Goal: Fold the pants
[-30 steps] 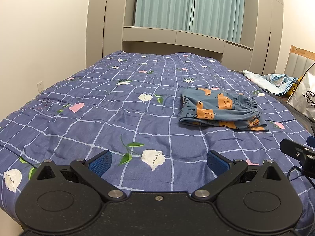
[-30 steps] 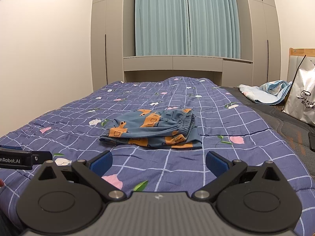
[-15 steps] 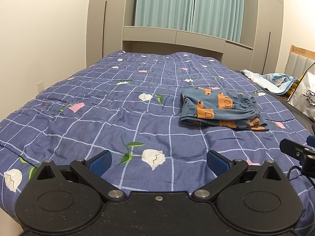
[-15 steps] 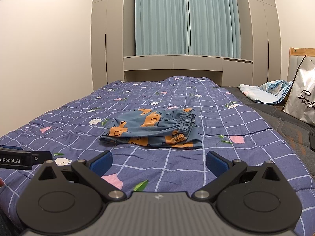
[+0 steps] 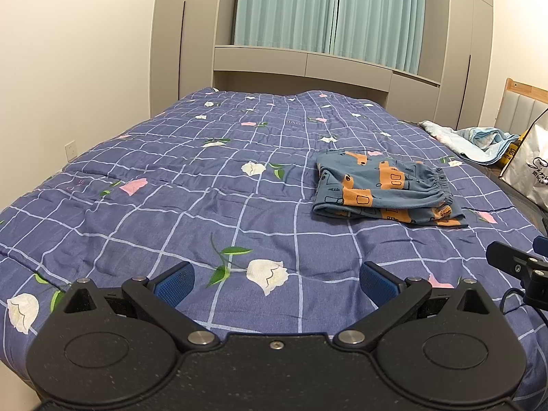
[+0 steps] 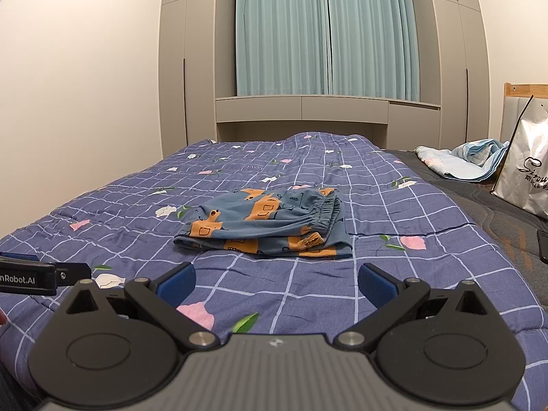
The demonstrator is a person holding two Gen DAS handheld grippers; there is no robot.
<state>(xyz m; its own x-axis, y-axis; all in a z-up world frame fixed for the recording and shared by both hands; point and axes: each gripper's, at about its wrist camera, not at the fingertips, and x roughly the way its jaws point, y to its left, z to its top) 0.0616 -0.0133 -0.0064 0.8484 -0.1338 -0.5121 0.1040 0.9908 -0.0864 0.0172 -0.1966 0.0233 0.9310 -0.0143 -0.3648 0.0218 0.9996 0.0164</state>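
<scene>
Left wrist view: the left gripper (image 5: 275, 282) hovers with jaws apart over a flowered blue quilt (image 5: 171, 205). The right gripper (image 6: 277, 282) is likewise spread wide. Folded blue-and-orange pants (image 6: 267, 226) lie ahead on the quilt, well apart from both.

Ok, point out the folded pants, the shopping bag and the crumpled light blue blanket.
folded pants (image 6: 263, 226), right wrist view, top layer
shopping bag (image 6: 527, 185), right wrist view, printed front
light blue blanket (image 5: 479, 140), left wrist view, crumpled middle
</scene>
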